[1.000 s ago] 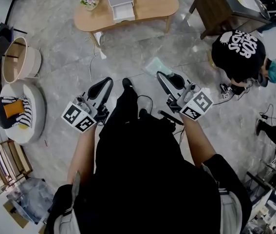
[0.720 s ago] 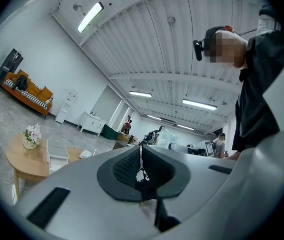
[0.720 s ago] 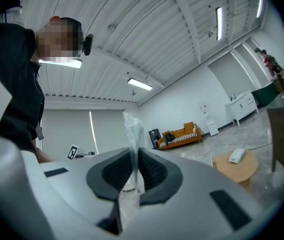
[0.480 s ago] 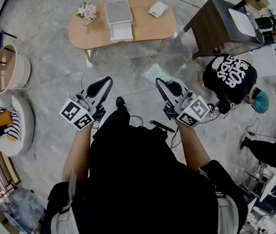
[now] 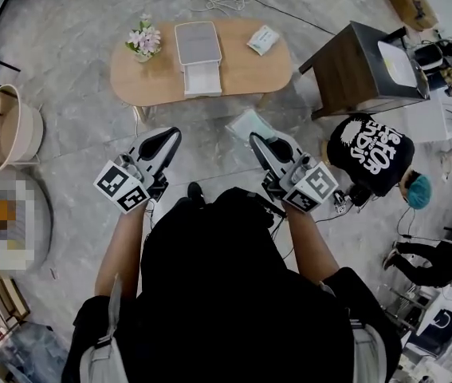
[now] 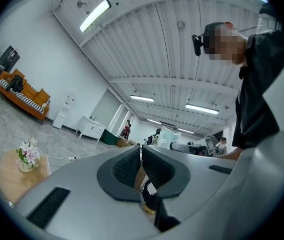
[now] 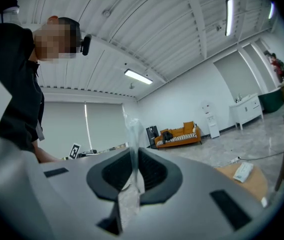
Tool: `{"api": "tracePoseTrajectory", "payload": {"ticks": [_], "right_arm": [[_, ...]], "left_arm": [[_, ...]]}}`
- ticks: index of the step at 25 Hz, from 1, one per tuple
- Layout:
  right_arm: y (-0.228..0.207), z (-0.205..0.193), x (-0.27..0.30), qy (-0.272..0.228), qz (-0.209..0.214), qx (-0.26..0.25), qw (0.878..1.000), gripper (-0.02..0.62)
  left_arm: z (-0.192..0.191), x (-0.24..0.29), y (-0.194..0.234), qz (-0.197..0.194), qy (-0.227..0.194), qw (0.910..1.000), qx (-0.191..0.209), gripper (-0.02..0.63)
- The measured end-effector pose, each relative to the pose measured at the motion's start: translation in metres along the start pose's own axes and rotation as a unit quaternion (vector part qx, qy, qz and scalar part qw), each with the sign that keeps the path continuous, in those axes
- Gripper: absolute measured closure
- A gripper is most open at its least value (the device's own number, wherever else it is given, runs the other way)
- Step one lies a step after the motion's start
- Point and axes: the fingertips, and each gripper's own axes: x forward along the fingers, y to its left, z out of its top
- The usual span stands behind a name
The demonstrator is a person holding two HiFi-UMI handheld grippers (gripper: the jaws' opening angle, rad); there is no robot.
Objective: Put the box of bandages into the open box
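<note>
A person in black (image 5: 233, 294) is shown from above, filling the centre and bottom of the frame, with a gripper held out in each hand. The right gripper (image 5: 253, 138), just right of centre, is clamped on a thin, clear bandage packet (image 5: 245, 123), which sticks out past the jaw tips over the grey floor (image 5: 210, 146). In the right gripper view the packet is seen pinched upright between the two dark pads (image 7: 153, 173). The left gripper (image 5: 175, 132), just left of centre, is pressed together, and nothing is seen in it. An oval wooden table (image 5: 150, 74) lies in the upper middle, well apart from both grippers. The open box (image 5: 202, 78) is set at its centre, flowers (image 5: 144, 40) at its left end and a small pack (image 5: 263, 40) at its right end. A crouching person (image 5: 373, 154) is seen at the right.
</note>
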Motion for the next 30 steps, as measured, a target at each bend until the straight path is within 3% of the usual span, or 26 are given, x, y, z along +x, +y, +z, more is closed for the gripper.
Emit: {"api": "tracePoseTrajectory", "payload": {"ticks": [8,18,30], "right_arm": [[-0.047,0.005,0.02,0.018,-0.027,-0.003,0.999,0.56],[-0.137,0.013,0.079,0.031,-0.021,0.021,0.999,0.56],[-0.281,0.027,0.187,0.082,0.067,0.029,0.994,0.56]], "left_arm": [[-0.002,0.032,0.035,-0.015,0.0,0.9997,-0.02,0.58],[0.011,0.093,0.114,0.007,0.004,0.9991,-0.041,0.58],[0.057,0.18,0.219,0.089,0.004,0.9956,-0.029,0.58]]}}
